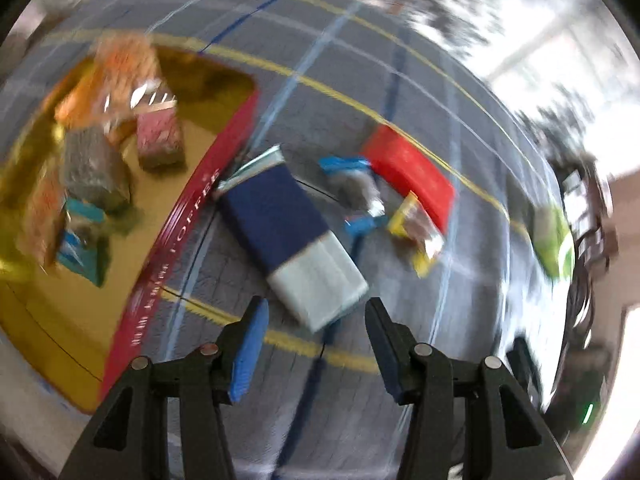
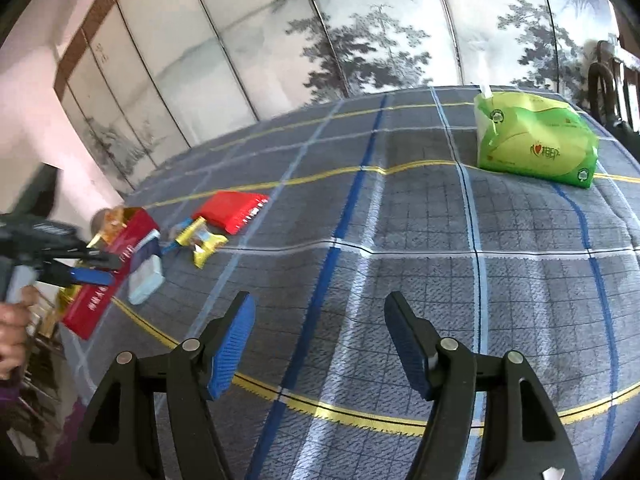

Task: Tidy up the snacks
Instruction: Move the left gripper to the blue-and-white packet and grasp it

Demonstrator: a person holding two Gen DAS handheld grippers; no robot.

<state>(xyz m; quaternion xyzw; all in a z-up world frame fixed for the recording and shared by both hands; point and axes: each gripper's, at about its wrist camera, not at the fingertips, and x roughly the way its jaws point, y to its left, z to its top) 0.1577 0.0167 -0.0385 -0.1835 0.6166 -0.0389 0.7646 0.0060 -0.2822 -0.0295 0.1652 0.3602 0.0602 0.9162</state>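
The left gripper (image 1: 316, 312) stood moderately open and empty, hovering just below the blue-and-white packet (image 1: 292, 236) at centre frame. The right gripper (image 2: 320, 312) gaped wider, empty, above bare tablecloth (image 2: 420, 280).

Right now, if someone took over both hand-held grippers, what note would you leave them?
Left hand-held gripper: open, empty, above the navy-and-white pack.
Right hand-held gripper: open, empty, over bare tablecloth.
Done: several snacks already lie in the red box.
Left: navy-and-white pack beside the box, blue-ended snack, yellow-edged snack and red pack are on the cloth.
The green tissue pack sits apart at the far right.
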